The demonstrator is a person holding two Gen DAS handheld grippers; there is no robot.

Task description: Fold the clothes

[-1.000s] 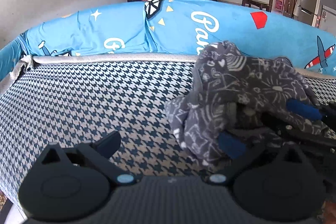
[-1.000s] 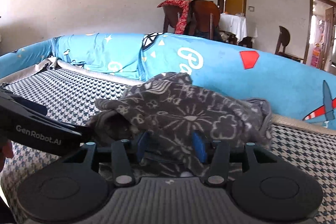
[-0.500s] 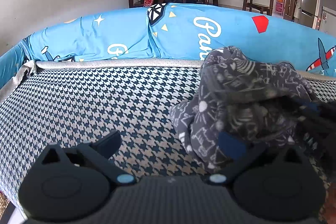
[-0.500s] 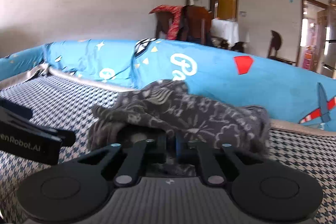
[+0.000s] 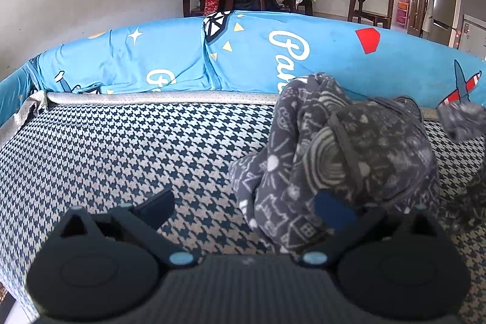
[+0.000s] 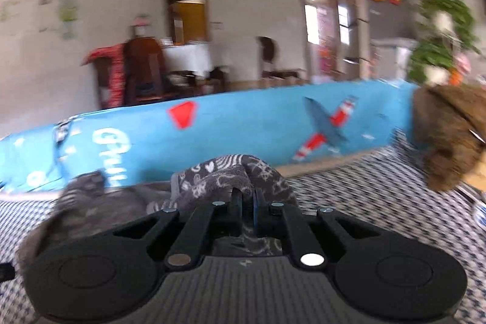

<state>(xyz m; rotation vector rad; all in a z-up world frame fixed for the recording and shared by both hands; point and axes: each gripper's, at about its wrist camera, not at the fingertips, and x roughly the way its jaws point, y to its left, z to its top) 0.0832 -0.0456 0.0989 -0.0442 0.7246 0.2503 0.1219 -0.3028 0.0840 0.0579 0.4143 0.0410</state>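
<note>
The grey cloth [image 5: 349,160] lies bunched on the checked bed [image 5: 121,148], near the blue cushion [image 5: 243,56]. The right tool [image 6: 247,204] pinches the cloth. The left tool [image 5: 246,202] is spread wide, one finger under the cloth. A brown furry thing [image 6: 449,138] sits beside the cushion.

Crumpled dark-grey white-patterned garment [image 5: 343,160] bunched on houndstooth cushion [image 5: 121,154]

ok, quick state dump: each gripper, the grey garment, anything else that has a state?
left gripper: open, fingers spread, right finger against the garment
right gripper: shut on the garment
grey patterned garment: crumpled, unfolded, one end pinched and lifted
houndstooth cushion: garment resting on it
blue cover: wrinkled over the backrest
</note>
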